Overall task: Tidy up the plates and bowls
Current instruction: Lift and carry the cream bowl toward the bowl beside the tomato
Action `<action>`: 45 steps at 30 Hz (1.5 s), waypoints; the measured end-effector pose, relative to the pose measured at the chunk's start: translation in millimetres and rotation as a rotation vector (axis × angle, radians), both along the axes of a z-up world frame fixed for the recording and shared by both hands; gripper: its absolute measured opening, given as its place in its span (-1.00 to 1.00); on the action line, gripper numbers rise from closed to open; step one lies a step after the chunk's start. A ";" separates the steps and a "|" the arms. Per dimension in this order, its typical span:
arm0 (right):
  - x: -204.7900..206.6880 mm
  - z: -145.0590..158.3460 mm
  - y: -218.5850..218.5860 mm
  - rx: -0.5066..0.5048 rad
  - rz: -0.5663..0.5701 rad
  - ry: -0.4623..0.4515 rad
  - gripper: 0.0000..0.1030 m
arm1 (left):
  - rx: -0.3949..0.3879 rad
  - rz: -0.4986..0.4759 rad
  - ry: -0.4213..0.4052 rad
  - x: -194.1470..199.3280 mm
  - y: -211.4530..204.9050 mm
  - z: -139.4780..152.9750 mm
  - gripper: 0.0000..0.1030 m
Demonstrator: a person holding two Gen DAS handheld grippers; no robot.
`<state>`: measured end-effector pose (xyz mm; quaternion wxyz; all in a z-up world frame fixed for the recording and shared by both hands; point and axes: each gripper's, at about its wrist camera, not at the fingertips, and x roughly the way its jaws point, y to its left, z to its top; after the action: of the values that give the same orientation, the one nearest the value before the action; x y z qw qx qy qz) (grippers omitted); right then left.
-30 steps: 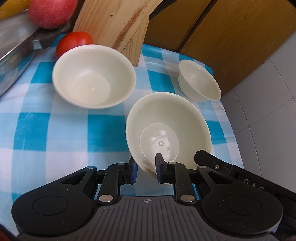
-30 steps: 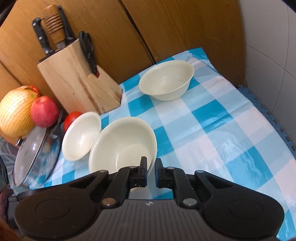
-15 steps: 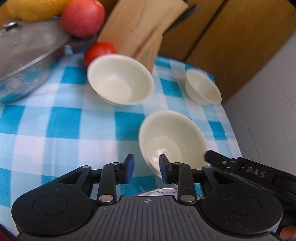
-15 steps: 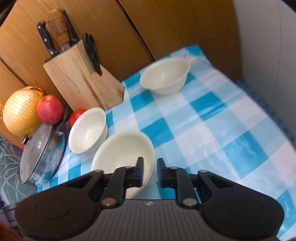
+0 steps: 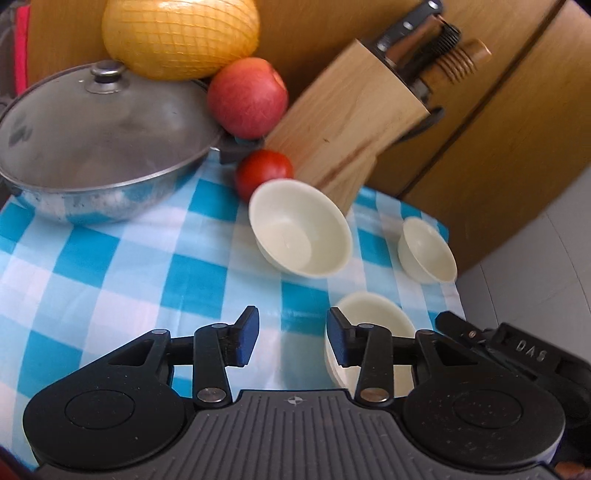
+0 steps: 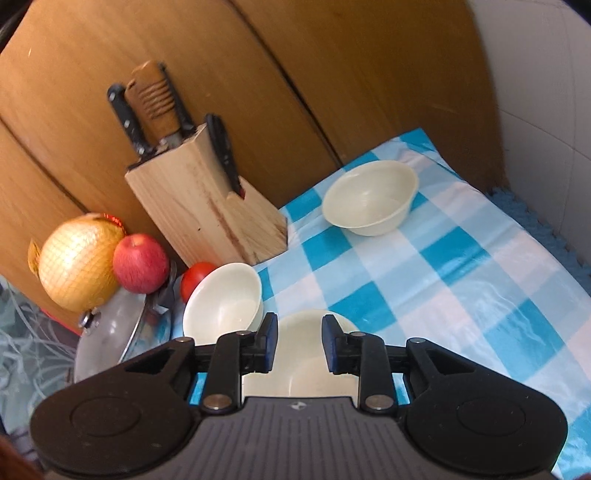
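Note:
Three cream bowls stand on the blue-checked cloth [image 5: 122, 266]. The large bowl [image 6: 306, 354], with a smaller one nested inside, lies nearest. It shows low through the gap of my right gripper [image 6: 299, 343], whose jaws are opening with the pads clear of the rim. In the left wrist view this large bowl [image 5: 373, 321] sits partly behind the right finger of my left gripper [image 5: 291, 332]. Those jaws are opening too, over bare cloth with nothing between them. A mid-sized bowl [image 5: 301, 232] [image 6: 225, 299] stands by the tomato. A small bowl [image 5: 428, 251] [image 6: 369, 195] sits at the far corner.
A wooden knife block [image 6: 207, 206] stands at the back. A lidded steel pot [image 5: 99, 147], an apple [image 5: 247, 96], a tomato [image 5: 264, 170] and a netted yellow fruit [image 5: 181, 33] crowd the left. Wood panels and a white tiled wall [image 6: 546, 92] close the far side.
Both grippers went from shut at the large bowl's rim to open and drew back and up from it. The left one swung left, bringing the pot and fruit into view.

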<state>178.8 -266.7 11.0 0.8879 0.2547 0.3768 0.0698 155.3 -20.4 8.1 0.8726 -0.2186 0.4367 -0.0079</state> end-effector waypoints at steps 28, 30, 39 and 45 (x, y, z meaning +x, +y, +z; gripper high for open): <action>91.2 -34.9 58.2 -0.084 0.064 0.042 -0.26 | 0.063 0.039 0.035 83.3 8.8 -35.1 0.56; 95.0 -37.0 56.8 -0.077 0.058 0.042 -0.26 | 0.057 0.028 0.038 87.6 7.5 -37.3 0.56; 108.8 -46.8 58.0 -0.034 0.043 0.070 -0.26 | 0.051 0.032 0.048 100.0 9.1 -44.4 0.54; 114.8 -48.9 56.9 -0.037 0.028 0.085 -0.26 | 0.029 0.036 0.046 107.5 10.1 -49.0 0.50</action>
<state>293.6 -209.7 -37.9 0.8746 0.2356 0.4188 0.0643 262.8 -10.2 -40.9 0.8656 -0.2137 0.4525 0.0193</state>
